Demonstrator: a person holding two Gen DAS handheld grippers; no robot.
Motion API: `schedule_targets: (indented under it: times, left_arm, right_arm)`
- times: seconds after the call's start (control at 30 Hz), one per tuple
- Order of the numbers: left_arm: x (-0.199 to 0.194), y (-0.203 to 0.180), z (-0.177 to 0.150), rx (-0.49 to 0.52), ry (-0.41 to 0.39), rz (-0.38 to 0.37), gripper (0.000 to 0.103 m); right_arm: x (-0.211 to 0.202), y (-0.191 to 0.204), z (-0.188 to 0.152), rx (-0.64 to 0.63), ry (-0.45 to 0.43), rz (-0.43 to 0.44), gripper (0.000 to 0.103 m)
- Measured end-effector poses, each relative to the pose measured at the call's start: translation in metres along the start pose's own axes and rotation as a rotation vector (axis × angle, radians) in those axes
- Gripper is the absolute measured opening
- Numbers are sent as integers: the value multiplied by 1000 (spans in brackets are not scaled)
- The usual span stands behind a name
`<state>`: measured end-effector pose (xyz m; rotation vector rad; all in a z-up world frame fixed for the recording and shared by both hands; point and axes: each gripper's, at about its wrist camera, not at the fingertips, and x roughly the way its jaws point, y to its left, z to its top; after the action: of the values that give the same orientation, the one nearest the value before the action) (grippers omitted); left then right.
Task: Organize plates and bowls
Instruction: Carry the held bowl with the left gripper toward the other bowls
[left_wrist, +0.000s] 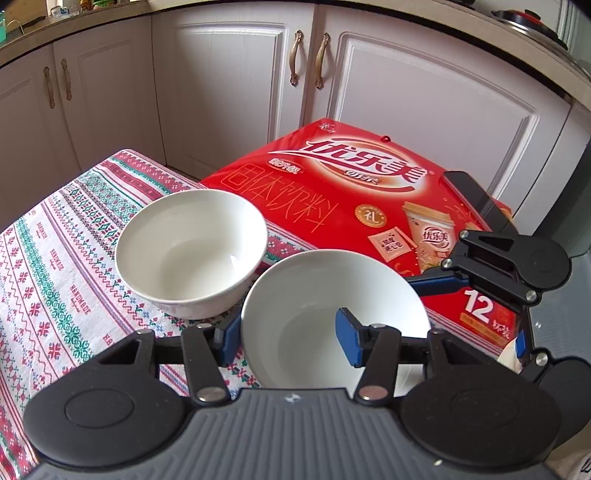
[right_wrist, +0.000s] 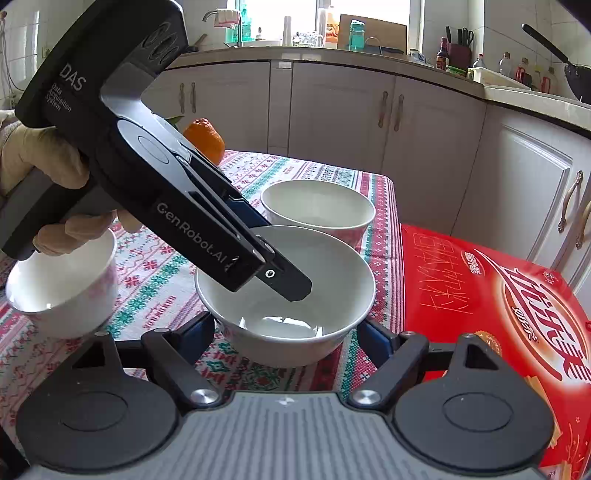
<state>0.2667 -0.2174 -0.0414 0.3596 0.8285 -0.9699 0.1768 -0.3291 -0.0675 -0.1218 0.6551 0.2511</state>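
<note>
Three white bowls stand on the patterned tablecloth. My left gripper (left_wrist: 288, 339) straddles the rim of the near bowl (left_wrist: 314, 295), one blue pad inside and one outside, with a gap to the rim. In the right wrist view the left gripper (right_wrist: 284, 280) reaches into that same bowl (right_wrist: 325, 280). A second bowl (left_wrist: 192, 251) sits behind it; it also shows in the right wrist view (right_wrist: 317, 206). A third bowl (right_wrist: 62, 288) stands at the left. My right gripper (right_wrist: 286, 332) is open, its fingers either side of the near bowl's base, and it appears at the right in the left wrist view (left_wrist: 480, 280).
A large red drink box (left_wrist: 369, 192) lies right of the bowls, level with the table edge. An orange (right_wrist: 207, 138) sits at the table's far side. White kitchen cabinets (left_wrist: 240, 92) stand behind. The tablecloth (left_wrist: 55, 277) stretches left.
</note>
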Motion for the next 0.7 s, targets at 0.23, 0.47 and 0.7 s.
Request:
schedule_targets:
  times: [0.23, 0.47, 0.7]
  left_arm:
    - [-23, -10, -4, 5, -19, 3, 52]
    - [-48, -21, -12, 4, -36, 17, 52]
    - [-76, -29, -25, -11, -63, 38, 52]
  right_arm:
    - [-17, 8, 6, -5, 9, 11, 88]
    - [-38, 21, 11, -19, 3, 27, 88]
    - [-54, 39, 14, -49, -8, 54, 88]
